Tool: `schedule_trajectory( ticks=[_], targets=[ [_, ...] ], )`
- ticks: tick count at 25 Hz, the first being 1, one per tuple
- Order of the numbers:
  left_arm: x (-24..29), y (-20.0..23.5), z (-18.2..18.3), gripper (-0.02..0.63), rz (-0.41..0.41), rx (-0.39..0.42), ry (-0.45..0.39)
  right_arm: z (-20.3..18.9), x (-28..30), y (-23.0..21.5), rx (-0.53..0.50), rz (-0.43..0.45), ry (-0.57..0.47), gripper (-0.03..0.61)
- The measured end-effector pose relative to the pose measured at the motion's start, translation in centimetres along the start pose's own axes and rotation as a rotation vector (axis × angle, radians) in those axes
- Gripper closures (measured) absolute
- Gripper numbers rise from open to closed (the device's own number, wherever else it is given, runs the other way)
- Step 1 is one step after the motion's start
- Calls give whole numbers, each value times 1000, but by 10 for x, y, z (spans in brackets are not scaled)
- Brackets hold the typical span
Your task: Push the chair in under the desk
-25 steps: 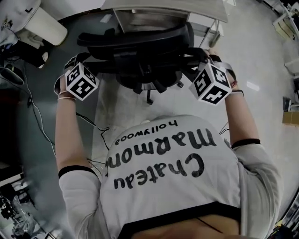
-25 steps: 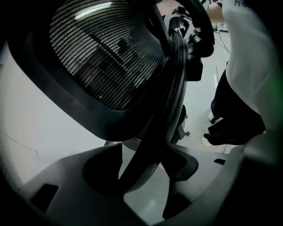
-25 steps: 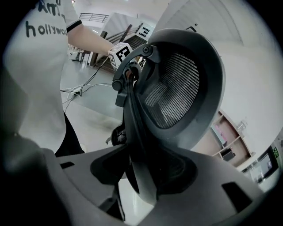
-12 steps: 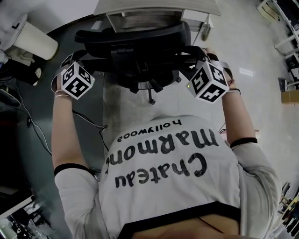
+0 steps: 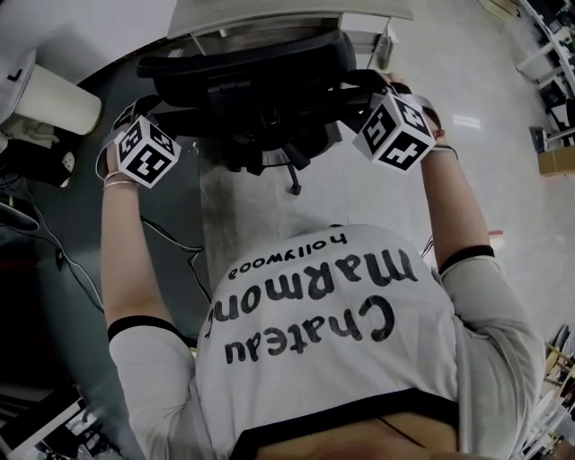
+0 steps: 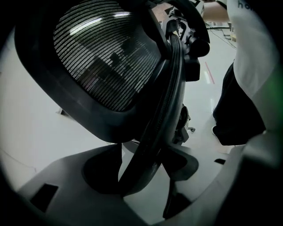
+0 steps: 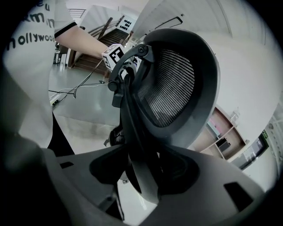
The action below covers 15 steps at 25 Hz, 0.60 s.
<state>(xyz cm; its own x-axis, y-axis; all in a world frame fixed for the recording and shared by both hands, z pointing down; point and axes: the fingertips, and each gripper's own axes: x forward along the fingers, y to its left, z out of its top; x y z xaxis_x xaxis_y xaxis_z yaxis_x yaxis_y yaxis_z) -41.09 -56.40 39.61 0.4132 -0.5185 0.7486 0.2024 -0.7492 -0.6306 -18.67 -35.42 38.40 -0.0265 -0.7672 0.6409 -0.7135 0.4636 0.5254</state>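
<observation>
Chair [image 5: 260, 90]: black mesh office chair, straight ahead of the person. Its backrest [image 6: 101, 62] faces them and its front sits at the edge of the tabletop [image 5: 269, 13]. The seat looks partly beneath the tabletop already. The backrest and the star base [image 5: 289, 171] are out over the pale floor.

Left gripper [image 6: 141, 176]: jaws set wide, pinching the backrest's left rim, which runs down between them.
Right gripper [image 7: 141, 172]: jaws pinching the opposite rim, which fills the gap between them.

Step in hand, as I read it: mid-push, chair held by both sides of the backrest, most of the travel done but not seated home.

Next move calls for an even, level shove from both hands so the chair rolls straight and does not swivel. The grip should stay firm on the rims. The push ends when the backrest nears the tabletop edge.

Hard to make out:
- The seat front and the space under the tabletop are hidden by the tabletop itself.
- Most castors are hidden under the seat and backrest.
- In the head view each marker cube covers its own jaws.
- Cables [image 5: 171, 238] trail on the dark floor to the left. I cannot tell whether they reach the castors.
</observation>
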Motion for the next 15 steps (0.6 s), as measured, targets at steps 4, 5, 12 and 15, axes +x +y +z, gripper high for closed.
schedule_trajectory(
  ticks=[4, 5, 12, 15],
  targets=[
    [22, 46, -19, 333, -13, -19, 10, 26, 38, -42, 43, 17, 10, 331],
    [27, 56, -23, 334, -19, -23, 18, 32, 45, -50, 47, 19, 11, 330],
    [35, 64, -21, 328, 12, -31, -1, 33, 50, -51, 65, -3, 15, 330],
    [39, 70, -20, 327, 15, -22, -17, 34, 52, -53, 69, -10, 18, 330]
  ],
)
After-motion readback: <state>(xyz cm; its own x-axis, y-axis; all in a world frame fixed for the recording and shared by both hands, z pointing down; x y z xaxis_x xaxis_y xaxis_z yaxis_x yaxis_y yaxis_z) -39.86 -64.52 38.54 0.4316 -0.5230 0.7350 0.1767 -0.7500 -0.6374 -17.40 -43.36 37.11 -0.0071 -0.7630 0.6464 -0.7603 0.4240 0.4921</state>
